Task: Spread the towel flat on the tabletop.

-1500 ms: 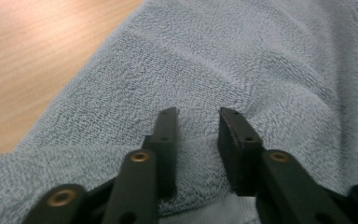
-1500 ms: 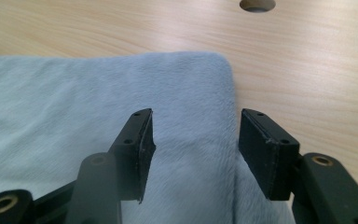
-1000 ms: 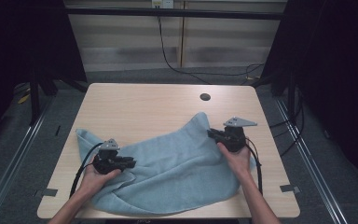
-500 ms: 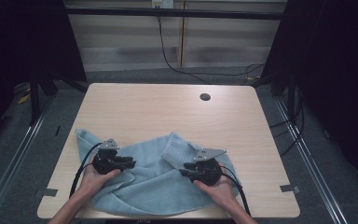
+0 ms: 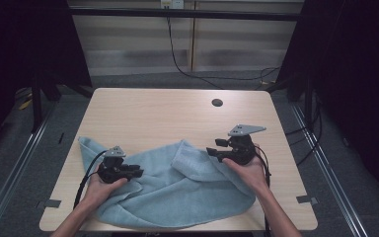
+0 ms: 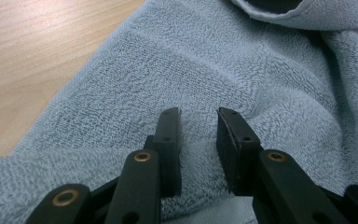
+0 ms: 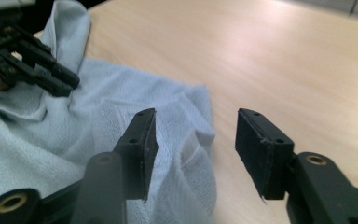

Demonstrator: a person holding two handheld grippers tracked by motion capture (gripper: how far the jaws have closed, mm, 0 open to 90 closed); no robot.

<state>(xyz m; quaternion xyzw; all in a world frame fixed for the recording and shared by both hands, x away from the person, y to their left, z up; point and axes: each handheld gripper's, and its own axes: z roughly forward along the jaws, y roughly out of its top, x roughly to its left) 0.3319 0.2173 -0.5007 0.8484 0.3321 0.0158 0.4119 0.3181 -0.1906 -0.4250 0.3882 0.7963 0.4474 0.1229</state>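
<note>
Light-blue towel (image 5: 177, 192) lies crumpled on near half of table (image 5: 168, 113) — left gripper (image 6: 199, 140) resting on it, jaws slightly apart with a ridge of terry between them — right gripper (image 7: 193, 144) jaws wide apart above folded corner, holding nothing.

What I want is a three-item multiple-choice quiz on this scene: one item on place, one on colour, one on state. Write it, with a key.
1. Where does the towel lie?
A. On the near half of the table
B. At the far edge, over the hole
C. On the floor

2. What colour is the towel?
A. Red
B. Yellow
C. Light blue

3. How do the jaws of the right tool stand?
A. Shut on the towel
B. Wide apart, holding nothing
C. Shut on a cup

Key: 1 A, the cloth spreads between the hands, near the front edge. 2 C, pale blue terry in every view. 3 B, bare wood and cloth show between the jaws.
</note>
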